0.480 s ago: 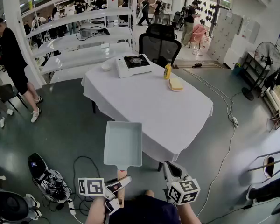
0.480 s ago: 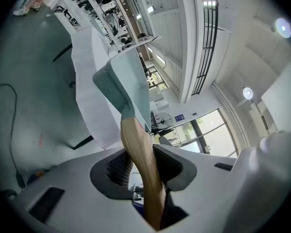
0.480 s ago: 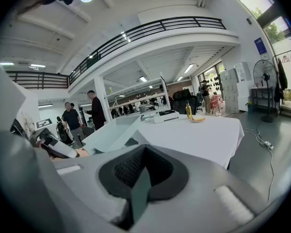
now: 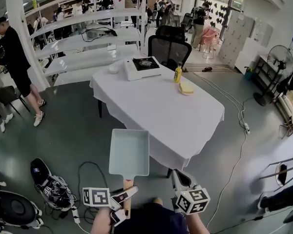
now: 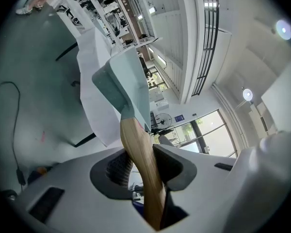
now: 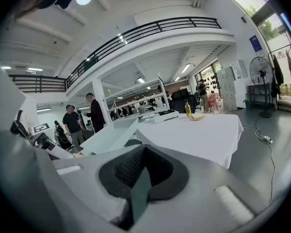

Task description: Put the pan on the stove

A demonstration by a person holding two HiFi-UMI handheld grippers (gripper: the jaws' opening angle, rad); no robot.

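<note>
Change since the earlier frame: table (image 4: pixel 200 112) and stove (image 4: pixel 142 67) sit slightly further right in the upper centre, and the pan (image 4: pixel 129 152) is unmoved at lower centre, over the floor, short of the table edge. Pan: pale blue-green, rectangular, shallow, with a wooden handle (image 5: pixel 138 154). The left gripper (image 4: pixel 128 192) is clamped on the handle; the right gripper (image 4: pixel 177 176) has its jaws together, empty.

Bare tablecloth (image 4: pixel 166 111) leads up to the stove (image 4: pixel 141 68); bottle (image 4: pixel 177 74) and plate (image 4: pixel 187 93) crowd its right
</note>
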